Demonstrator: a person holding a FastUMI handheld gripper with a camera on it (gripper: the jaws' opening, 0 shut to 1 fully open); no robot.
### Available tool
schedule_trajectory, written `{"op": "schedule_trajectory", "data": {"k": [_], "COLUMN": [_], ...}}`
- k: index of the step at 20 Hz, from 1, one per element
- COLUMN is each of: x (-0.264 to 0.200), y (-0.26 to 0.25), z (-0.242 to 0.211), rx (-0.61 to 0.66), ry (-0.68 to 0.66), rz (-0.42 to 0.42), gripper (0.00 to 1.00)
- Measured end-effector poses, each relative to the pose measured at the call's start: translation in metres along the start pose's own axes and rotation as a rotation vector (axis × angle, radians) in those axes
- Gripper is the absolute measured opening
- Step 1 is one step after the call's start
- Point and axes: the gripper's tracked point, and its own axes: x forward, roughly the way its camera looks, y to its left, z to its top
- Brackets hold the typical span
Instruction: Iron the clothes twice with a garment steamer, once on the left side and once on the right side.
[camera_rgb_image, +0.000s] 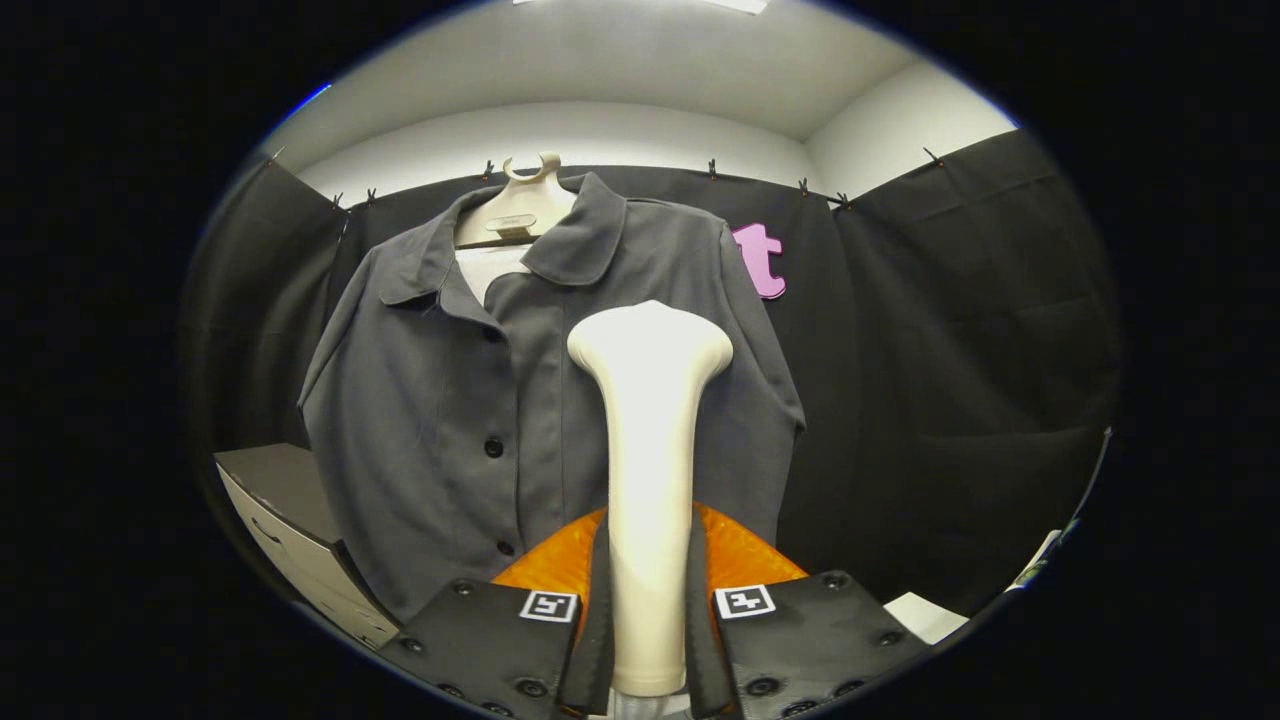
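Note:
A cream garment steamer (650, 440) stands upright between my fingers, and my gripper (648, 610) is shut on its handle. Its wide head (650, 345) points at a dark grey button-up shirt (440, 400) just beyond it. The shirt hangs on a cream hanger (520, 205) against the black cloth wall. The steamer head sits over the shirt's right half, beside the button placket and about chest height. Whether the head touches the fabric I cannot tell. Several dark buttons run down the placket to the left of the steamer.
A pale cabinet or box (290, 520) stands low beside the shirt's left hem. A white flat object (925, 615) lies low beyond the right finger. Black cloth walls close in behind and to the right.

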Motion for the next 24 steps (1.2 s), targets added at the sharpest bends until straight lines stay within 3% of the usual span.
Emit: {"op": "schedule_trajectory", "data": {"k": [8, 24], "x": [-0.003, -0.027], "y": [-0.001, 0.006], "z": [-0.012, -0.086], "rx": [-0.018, -0.023], "ry": [0.021, 0.124], "rz": [-0.002, -0.011], "gripper": [0.36, 0.36]}}
